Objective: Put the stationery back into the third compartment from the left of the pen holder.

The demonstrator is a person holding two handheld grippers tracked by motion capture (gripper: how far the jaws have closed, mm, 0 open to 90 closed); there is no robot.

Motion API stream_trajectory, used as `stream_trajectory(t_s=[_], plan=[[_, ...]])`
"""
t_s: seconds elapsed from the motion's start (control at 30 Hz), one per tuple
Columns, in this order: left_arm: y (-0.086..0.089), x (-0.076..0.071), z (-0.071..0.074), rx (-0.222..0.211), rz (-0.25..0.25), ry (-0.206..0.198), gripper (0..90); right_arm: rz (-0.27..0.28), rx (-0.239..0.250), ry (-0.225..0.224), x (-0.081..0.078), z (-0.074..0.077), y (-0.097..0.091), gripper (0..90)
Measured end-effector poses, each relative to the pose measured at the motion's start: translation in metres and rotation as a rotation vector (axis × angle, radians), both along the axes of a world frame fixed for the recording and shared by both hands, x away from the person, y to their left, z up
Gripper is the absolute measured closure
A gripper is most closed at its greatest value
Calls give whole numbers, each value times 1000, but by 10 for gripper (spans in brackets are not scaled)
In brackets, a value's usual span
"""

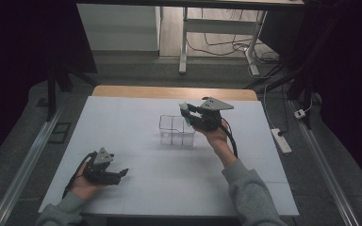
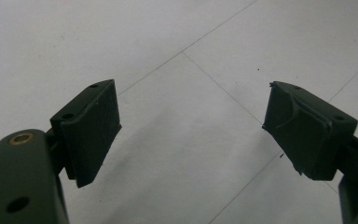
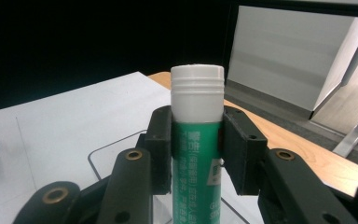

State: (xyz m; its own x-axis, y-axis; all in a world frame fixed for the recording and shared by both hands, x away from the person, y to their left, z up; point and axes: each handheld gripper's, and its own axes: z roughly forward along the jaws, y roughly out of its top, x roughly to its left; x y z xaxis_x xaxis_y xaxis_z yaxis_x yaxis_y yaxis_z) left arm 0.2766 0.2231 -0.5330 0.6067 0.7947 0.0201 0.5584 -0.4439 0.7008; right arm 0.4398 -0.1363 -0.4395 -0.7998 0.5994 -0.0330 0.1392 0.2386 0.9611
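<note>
A green glue stick [image 3: 196, 140] with a white cap stands upright between the jaws of my right gripper [image 3: 196, 149], which is shut on it. In the high view my right gripper [image 1: 188, 115] holds the glue stick [image 1: 185, 113] over the right side of a clear plastic compartment box [image 1: 176, 131] in the middle of the table. Near the front left my left gripper [image 1: 121, 174] rests low, held by a hand. Its jaws stand wide apart above the white table surface [image 2: 182, 116], my left gripper [image 2: 191, 126] holding nothing.
The white table top [image 1: 136, 117] has a wooden edge [image 1: 169, 91] at the far side. Beyond it stand a desk frame [image 1: 184, 42] and loose cables on the floor. A power strip [image 1: 281, 140] lies to the right of the table.
</note>
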Motion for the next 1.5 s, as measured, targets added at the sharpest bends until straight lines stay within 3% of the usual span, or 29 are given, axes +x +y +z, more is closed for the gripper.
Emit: stream_trajectory(t_s=[0.43,0.47,0.53,0.63,1.5], plan=[[-1,0,-1,6,1,4,180,2,-17,10,2,-7,2,642],[-1,0,-1,6,0,4,180,-3,-25,12,2,-8,2,616],[0,0,-1,7,0,5,180,-39,-54,-18,0,-9,3,454],[-1,0,-1,6,0,7,180,-52,-69,-21,-3,-7,3,377],[-1,1,-1,9,0,9,180,-27,-95,34,-19,-8,-18,358]])
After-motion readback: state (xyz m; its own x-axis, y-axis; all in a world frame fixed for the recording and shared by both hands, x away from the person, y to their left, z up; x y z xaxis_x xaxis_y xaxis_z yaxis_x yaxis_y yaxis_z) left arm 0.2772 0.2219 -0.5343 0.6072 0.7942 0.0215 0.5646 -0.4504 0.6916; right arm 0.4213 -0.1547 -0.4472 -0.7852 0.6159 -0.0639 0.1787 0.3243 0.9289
